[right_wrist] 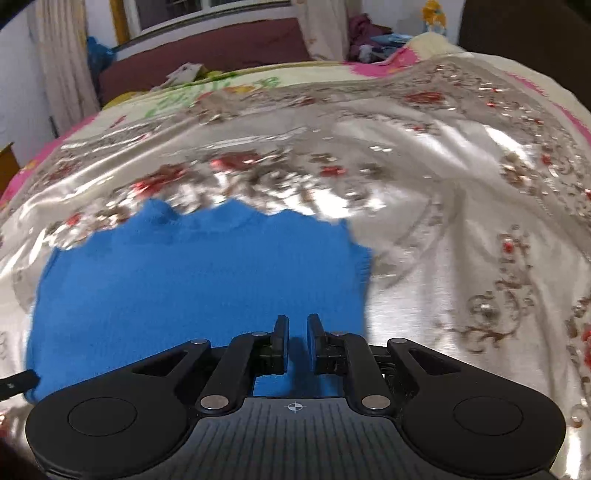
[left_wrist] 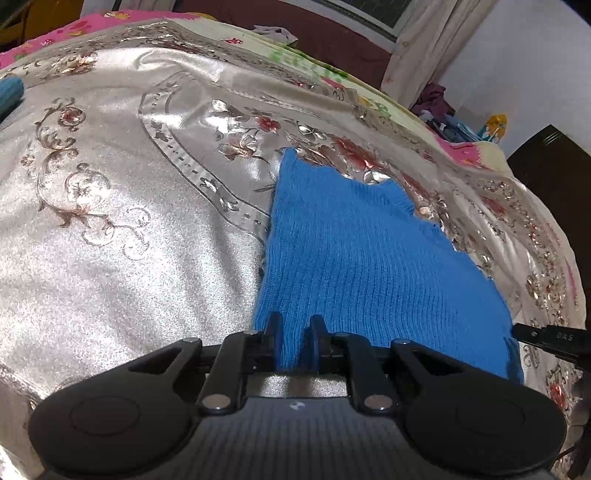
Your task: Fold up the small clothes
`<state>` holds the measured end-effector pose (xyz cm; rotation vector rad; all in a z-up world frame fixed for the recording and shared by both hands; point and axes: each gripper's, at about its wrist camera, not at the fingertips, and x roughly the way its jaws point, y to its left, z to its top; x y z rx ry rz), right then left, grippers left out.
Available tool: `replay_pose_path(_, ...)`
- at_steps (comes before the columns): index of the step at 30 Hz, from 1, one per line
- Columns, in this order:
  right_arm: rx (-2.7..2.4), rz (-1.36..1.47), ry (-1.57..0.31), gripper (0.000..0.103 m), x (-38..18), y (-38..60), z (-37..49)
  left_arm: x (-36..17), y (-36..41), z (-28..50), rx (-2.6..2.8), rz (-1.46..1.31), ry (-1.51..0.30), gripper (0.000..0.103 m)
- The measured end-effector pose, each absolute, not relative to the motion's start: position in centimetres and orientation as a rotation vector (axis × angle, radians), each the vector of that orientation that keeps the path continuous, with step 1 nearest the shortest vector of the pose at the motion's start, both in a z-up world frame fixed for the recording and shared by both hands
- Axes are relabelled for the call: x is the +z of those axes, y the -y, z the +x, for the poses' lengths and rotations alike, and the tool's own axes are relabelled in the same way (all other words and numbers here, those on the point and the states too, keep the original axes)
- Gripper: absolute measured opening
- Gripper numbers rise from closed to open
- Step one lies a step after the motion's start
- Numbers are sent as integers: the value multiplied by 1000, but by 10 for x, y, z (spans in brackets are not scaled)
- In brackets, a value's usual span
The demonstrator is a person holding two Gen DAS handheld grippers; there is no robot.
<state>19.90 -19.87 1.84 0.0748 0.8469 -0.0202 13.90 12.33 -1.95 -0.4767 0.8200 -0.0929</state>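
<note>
I have the left hand-held gripper (left_wrist: 294, 334) clenched on the near left edge of the blue knit garment (left_wrist: 369, 258); cloth fills the narrow gap between its fingers and rises up through them. The right hand-held gripper (right_wrist: 297, 334) sits over the near right part of the same garment (right_wrist: 192, 280), its fingers close together with blue showing between them. I judge it to be gripping the near edge too, but the right wrist view is blurred and I cannot tell for certain. The garment lies spread on the shiny silver floral bedspread (left_wrist: 110, 221), its wavy far edge pointing away from me, with a pink and cream patterned sheet (left_wrist: 92, 26) beyond.

What worries me from here: the knit is loose and stretchy, so a lift from only the near edge could drag the far edge unevenly and leave a crooked fold. The bedspread looks slick, so the whole garment may slide instead of folding over itself. If the right grip is only shallow, that corner could slip out partway and the fold would collapse on one side. The blur in the right view suggests quick motion, which would make a slip likelier.

As for writing, the tip of the right gripper at the right edge of the left wrist view carries small pale letters that seem to read "DAS", though I cannot be sure. I can read nothing else.
</note>
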Motion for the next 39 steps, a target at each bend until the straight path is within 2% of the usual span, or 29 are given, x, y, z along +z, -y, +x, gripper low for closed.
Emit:
replay_pose_path(6, -21, -10, -911, 17, 2, 169, 209, -24, -134, 138, -121, -534, -824, 20)
replay_pose_path(13, 21, -41, -884, 17, 26, 141, 207, -22, -140, 135, -149, -576, -819, 24)
replay_pose_path(24, 271, -69, -909, 18, 34, 31, 244, -23, -151, 131, -156, -633, -825, 24)
replay_pose_path(31, 370, -97, -947, 18, 16, -22, 274, -27, -155, 134, -167, -670, -842, 24)
replay_pose_path(33, 388, -115, -962, 25, 9, -33, 279, -29, -158, 135, -171, -685, -843, 24)
replay_pose_path(39, 354, -128, -985, 25, -4, -40, 293, -27, -162, 133, -169, -701, -829, 25)
